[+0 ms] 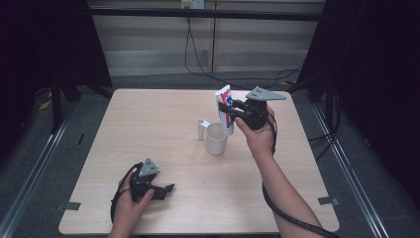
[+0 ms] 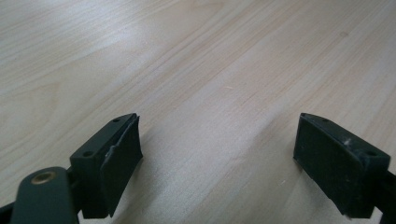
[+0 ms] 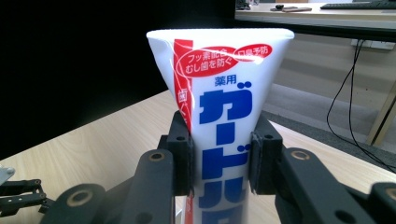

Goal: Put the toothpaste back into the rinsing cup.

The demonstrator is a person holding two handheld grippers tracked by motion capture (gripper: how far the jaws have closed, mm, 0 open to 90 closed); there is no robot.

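While the wooden counter (image 1: 163,114) spreads wide under everything, the white cup (image 1: 216,139) stands near its middle. Just above and behind the cup, the right gripper (image 1: 229,110) pinches a white toothpaste tube (image 1: 225,106) with blue and red print, crimped end up, its lower end at the cup's rim. Well toward the near edge from the cup, the left gripper (image 1: 168,189) rests low, jaws spread with nothing between. Touching the cup's left side stands a small white piece (image 1: 201,129).

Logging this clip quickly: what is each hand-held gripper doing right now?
Left hand-held gripper: open, nothing between its jaws, low over the table.
Right hand-held gripper: closed on the toothpaste tube, held upright above the cup.
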